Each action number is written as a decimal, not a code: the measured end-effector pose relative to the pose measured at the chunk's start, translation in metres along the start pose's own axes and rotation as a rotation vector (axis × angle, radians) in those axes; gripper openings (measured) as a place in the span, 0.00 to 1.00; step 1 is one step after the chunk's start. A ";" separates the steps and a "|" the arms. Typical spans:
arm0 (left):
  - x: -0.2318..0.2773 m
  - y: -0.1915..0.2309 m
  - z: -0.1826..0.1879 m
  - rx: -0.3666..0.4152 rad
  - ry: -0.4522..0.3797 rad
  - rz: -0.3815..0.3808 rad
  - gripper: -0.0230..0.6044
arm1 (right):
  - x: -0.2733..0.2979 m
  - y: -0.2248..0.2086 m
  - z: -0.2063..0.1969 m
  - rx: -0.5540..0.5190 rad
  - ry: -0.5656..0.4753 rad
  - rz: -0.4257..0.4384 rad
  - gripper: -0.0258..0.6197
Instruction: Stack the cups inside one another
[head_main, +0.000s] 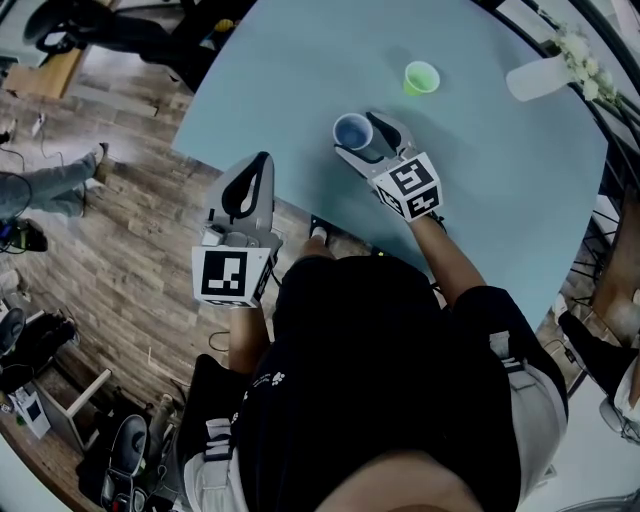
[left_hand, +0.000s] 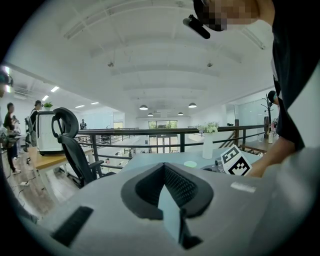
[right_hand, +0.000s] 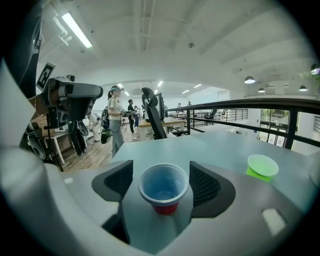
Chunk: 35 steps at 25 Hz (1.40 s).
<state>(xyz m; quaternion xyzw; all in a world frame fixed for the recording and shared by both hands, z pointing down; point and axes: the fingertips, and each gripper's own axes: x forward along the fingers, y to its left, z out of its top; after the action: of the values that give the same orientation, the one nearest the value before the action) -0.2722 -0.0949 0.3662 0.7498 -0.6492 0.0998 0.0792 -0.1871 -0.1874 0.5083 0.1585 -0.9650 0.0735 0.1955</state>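
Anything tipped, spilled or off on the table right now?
Nothing stands out. The blue cup sits upright between the jaws of the right gripper, the green cup stands upright on the table, and no spill shows. The left gripper is shut and empty.

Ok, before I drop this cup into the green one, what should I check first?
1. Blue cup sits between the jaws of the right gripper, a pad at each side: ok.
2. Grip firm enough to carry it: cannot tell.
3. Green cup stands upright, mouth up, and looks empty: ok.
4. Table between the two cups is bare: ok.
5. Left gripper is shut on nothing, back at the near table edge, out of the way: ok.
6. Vase stands apart from the green cup: ok.
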 end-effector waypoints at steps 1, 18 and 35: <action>0.001 -0.001 0.001 0.003 -0.003 -0.005 0.02 | -0.002 0.000 0.004 0.008 -0.014 -0.002 0.57; 0.036 -0.023 0.011 0.022 -0.025 -0.133 0.02 | -0.063 -0.030 0.041 0.093 -0.227 -0.187 0.14; 0.081 -0.051 0.020 0.064 -0.005 -0.272 0.02 | -0.109 -0.096 0.025 0.175 -0.276 -0.459 0.15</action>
<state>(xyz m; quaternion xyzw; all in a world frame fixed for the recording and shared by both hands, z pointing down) -0.2092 -0.1702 0.3680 0.8333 -0.5382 0.1069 0.0666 -0.0686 -0.2522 0.4498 0.3979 -0.9113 0.0881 0.0592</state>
